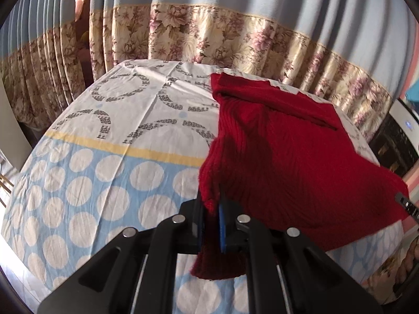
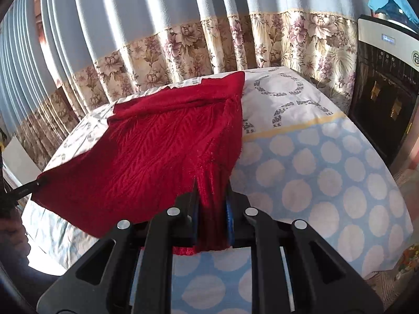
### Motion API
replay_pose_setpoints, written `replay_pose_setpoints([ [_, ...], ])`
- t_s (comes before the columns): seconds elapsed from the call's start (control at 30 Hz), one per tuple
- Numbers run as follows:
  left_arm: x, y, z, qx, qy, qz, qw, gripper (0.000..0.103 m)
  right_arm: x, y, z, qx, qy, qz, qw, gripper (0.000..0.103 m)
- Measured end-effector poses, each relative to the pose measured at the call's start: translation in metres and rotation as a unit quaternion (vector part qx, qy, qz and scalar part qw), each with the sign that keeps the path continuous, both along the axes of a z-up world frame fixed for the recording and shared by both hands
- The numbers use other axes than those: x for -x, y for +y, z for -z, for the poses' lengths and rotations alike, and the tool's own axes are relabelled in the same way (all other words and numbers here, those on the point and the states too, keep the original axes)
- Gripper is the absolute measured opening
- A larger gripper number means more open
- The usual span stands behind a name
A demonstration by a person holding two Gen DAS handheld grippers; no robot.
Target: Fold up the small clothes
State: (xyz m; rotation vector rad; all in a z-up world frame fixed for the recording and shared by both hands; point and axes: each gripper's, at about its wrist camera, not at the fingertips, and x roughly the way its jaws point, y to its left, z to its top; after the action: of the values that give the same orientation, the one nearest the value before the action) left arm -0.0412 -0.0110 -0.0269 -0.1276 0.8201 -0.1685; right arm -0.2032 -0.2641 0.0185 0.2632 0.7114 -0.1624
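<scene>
Blue-and-white dotted cotton sheet point(image 1: 86, 183) fills the frame's bottom and left, my soft, floppy red knitted sweater point(image 1: 282, 151) lifted centre-right by its near corners, each pinched in my left gripper point(image 1: 212, 218) and right gripper point(image 2: 211, 206).

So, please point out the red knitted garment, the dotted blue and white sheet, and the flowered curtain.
red knitted garment point(image 1: 288, 157): left wrist view, its middle.
dotted blue and white sheet point(image 1: 91, 196): left wrist view, bare dotted part.
flowered curtain point(image 2: 301, 41): right wrist view, floral band.
</scene>
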Motion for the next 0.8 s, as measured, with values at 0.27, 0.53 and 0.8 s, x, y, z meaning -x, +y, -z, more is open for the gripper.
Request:
replay_pose_setpoints([
  [0.27, -0.054, -0.020, -0.029, -0.017, -0.040, 0.018, 0.9989, 0.008, -0.043, -0.017, -0.017, -0.010, -0.024, -0.007, 1.000, 0.016],
  [0.53, -0.123, -0.037, -0.062, -0.029, -0.084, -0.010, 0.9960, 0.008, -0.111, -0.039, -0.040, -0.005, -0.048, -0.017, 0.999, 0.016],
  [0.8, -0.196, -0.056, -0.074, -0.024, -0.097, -0.033, 0.9945, 0.008, -0.176, -0.061, -0.052, -0.011, -0.055, -0.016, 0.998, 0.016],
])
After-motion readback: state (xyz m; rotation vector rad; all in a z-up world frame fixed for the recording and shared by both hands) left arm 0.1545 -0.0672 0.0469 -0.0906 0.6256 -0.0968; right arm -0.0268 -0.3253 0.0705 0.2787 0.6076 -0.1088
